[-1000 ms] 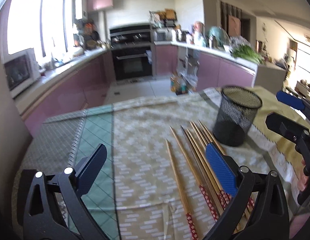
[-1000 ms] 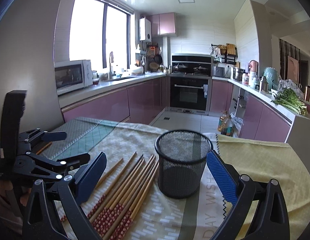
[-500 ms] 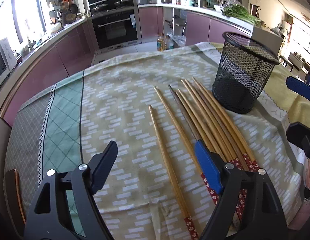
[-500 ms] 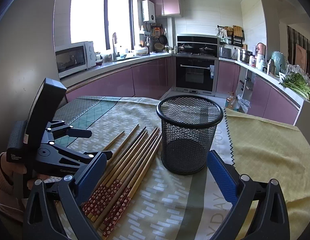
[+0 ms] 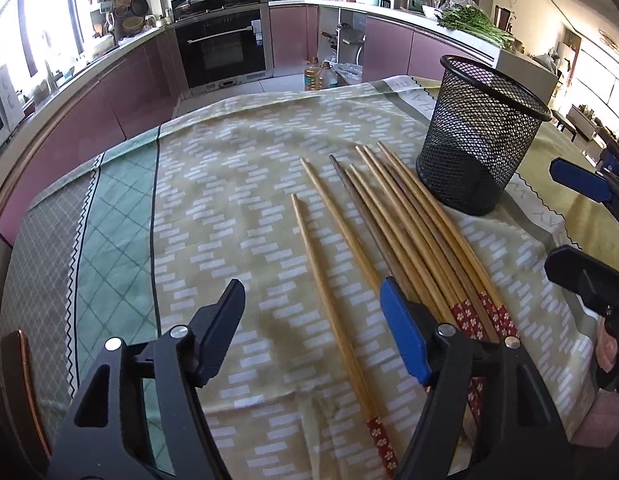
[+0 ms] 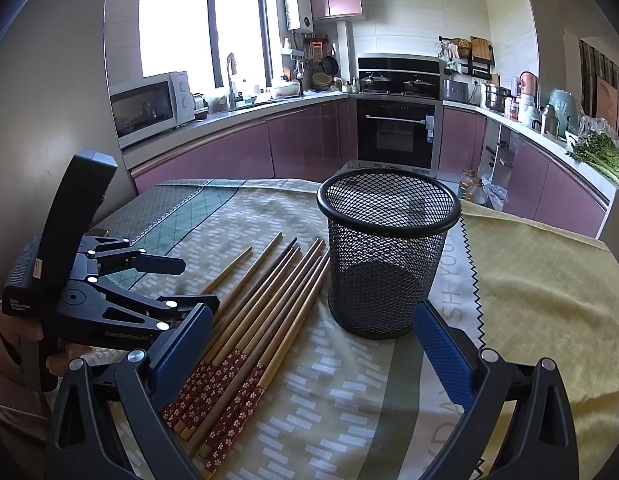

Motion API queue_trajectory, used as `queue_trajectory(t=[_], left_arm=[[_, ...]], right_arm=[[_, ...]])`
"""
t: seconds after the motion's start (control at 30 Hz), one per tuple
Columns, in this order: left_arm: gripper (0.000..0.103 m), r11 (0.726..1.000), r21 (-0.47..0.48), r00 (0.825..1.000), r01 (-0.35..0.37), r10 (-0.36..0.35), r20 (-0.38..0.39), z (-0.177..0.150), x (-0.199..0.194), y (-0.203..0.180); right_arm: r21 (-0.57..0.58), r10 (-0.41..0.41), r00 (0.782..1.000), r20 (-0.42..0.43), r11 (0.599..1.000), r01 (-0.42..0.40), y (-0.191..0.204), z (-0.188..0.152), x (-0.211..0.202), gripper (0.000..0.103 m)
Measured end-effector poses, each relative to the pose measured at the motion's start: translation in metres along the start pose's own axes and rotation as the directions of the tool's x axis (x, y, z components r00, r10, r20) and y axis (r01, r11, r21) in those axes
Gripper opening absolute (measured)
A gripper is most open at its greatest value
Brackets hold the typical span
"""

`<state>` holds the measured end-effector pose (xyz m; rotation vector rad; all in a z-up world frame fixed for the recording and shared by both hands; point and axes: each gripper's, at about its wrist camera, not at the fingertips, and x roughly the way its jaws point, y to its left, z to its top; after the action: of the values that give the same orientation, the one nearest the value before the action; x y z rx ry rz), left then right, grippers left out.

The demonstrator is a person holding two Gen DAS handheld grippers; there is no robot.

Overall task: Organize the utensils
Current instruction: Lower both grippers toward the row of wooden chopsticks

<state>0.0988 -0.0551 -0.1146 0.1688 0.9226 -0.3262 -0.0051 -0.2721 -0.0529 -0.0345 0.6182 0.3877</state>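
Observation:
Several wooden chopsticks [image 5: 409,232] with red flowered ends lie side by side on the tablecloth, also in the right wrist view [image 6: 261,300]. One chopstick [image 5: 333,312] lies apart on the left. A black mesh holder [image 5: 481,136] stands upright to their right and looks empty [image 6: 385,252]. My left gripper [image 5: 313,312] is open, low over the single chopstick, which lies between its fingers. My right gripper [image 6: 309,332] is open and empty, in front of the holder; it shows at the right edge of the left wrist view [image 5: 581,216].
The table carries a patterned cloth [image 5: 229,200] with a green band on the left and a yellow cloth [image 6: 549,280] on the right. A chair back [image 5: 13,368] stands at the table's left edge. Kitchen counters and an oven [image 6: 397,120] lie beyond.
My left gripper has tilted down and come lower and closer to the single chopstick. My right gripper has moved slightly nearer the holder. Both stay open.

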Motion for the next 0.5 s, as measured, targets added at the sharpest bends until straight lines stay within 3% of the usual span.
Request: queue_trajectory(t=[0.17, 0.27, 0.43, 0.5], left_arm=[[0.054, 1.0, -0.008, 1.0, 0.016, -0.016, -0.026, -0.008, -0.001, 0.007], [0.048, 1.0, -0.018, 0.999, 0.024, -0.024, -0.028, -0.008, -0.003, 0.01], [0.035, 0.999, -0.029, 1.0, 0.018, -0.018, -0.022, -0.009, -0.005, 0.013], [0.03, 0.999, -0.035, 1.0, 0.022, -0.022, -0.02, -0.01, -0.006, 0.015]], right_arm=[[-0.02, 0.013, 0.998, -0.061, 1.0, -0.014, 0.006, 0.001, 0.011, 0.092], [-0.025, 0.029, 0.994, -0.109, 0.999, -0.032, 0.011, 0.001, 0.021, 0.078], [-0.004, 0.042, 0.979, -0.198, 0.999, -0.043, 0.012, -0.002, 0.04, 0.042], [0.024, 0.057, 0.975, -0.213, 0.998, -0.053, 0.008, -0.003, 0.042, 0.034]])
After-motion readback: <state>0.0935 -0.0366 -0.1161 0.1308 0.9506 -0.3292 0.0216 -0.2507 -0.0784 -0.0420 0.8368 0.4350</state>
